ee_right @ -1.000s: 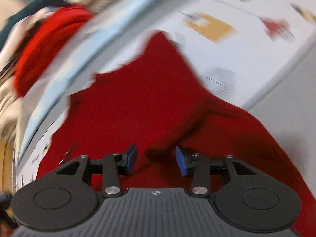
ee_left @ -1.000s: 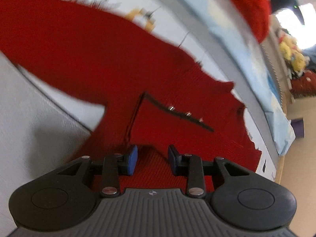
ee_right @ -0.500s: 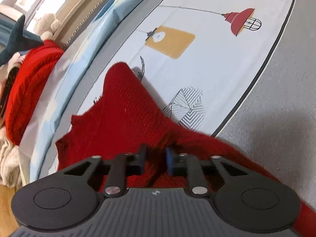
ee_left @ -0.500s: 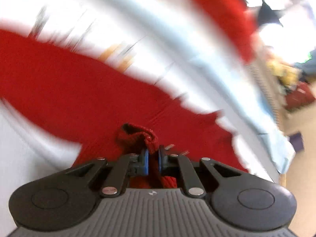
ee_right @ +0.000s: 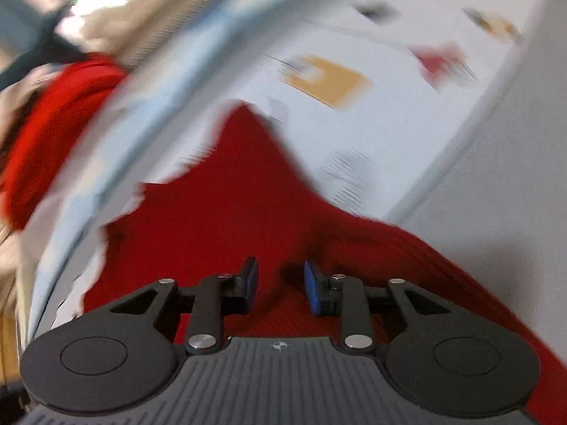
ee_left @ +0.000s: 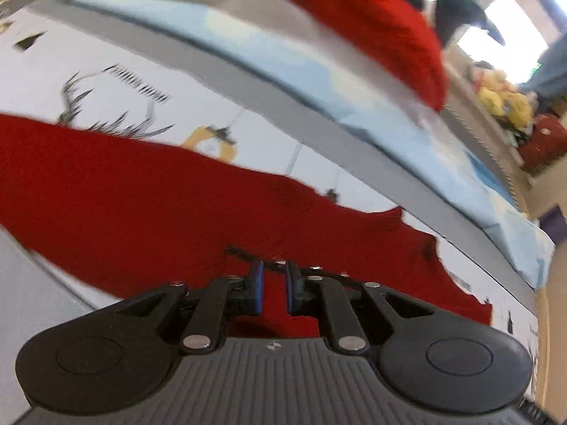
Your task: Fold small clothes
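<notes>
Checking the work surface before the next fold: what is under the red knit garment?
The red knit garment lies on a white printed sheet with lamp drawings, and partly on grey fabric. The print directly beneath it is covered.

Directly ahead of the left tongs (ee_left: 273, 288), at twelve o'clock, the red knit garment (ee_left: 141, 212) covers the bed sheet (ee_left: 212, 113). Bare printed sheet lies open toward eleven o'clock. At one o'clock a heaped red knit (ee_left: 372, 24) and a light blue cover (ee_left: 319, 81) bar the far side. From the right tongs (ee_right: 280, 283), open sheet (ee_right: 407, 117) runs toward one o'clock.
</notes>
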Motion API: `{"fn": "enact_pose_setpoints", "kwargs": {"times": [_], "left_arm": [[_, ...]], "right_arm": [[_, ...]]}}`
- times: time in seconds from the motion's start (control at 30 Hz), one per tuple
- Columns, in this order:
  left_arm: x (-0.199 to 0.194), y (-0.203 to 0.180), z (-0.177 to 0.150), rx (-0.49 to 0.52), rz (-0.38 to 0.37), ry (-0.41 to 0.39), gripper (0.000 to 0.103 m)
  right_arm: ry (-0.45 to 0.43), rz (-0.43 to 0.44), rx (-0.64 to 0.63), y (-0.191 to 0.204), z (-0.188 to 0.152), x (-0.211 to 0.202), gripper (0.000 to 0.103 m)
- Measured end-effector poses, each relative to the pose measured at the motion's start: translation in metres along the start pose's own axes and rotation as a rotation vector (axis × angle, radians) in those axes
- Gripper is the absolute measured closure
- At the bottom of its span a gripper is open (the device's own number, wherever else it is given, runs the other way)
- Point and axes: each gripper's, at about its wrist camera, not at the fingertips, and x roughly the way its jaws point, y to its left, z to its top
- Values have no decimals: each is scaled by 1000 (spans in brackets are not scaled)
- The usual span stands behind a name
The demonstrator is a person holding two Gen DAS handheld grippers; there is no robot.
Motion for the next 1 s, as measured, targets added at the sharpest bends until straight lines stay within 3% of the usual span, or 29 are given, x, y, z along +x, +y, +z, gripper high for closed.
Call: {"fn": "enact_pose_setpoints", "kwargs": {"times": [0.07,0.13,0.2,0.27,0.33,0.43,0.57,0.7,0.77,0.93,0.97,1.0], "left_arm": [[13,0,-4,-6,-22,45,89],[26,4,-9,-47,-29,105,89],[39,19,-17,-114,10,179,90],[41,29,-17,-173,6,201,90],[35,28,-11,-155,-3,178,89],[24,26,-5,-115,-5,138,86],[21,41,0,-157,16,139,86],[6,60,17,-161,37,94,86],[-4,76,26,-154,60,60,86],[-22,131,47,-195,150,-3,86],[-25,147,51,-217,168,-9,85],[-28,162,54,-240,187,-12,77]], "right_arm": [[-58,69,-104,15,1,-2,62],[-59,78,-147,15,5,9,52],[42,24,-123,2,8,34,51],[137,-57,-89,-15,5,52,58],[115,-48,-68,-17,8,45,56],[60,-4,-156,-2,13,34,50],[141,-58,-81,-17,9,52,53],[118,-78,-127,2,12,35,51],[89,-40,-180,15,11,21,50],[52,-40,-275,36,7,10,50],[54,-40,-281,38,6,10,50],[57,-39,-284,40,4,8,50]]}}
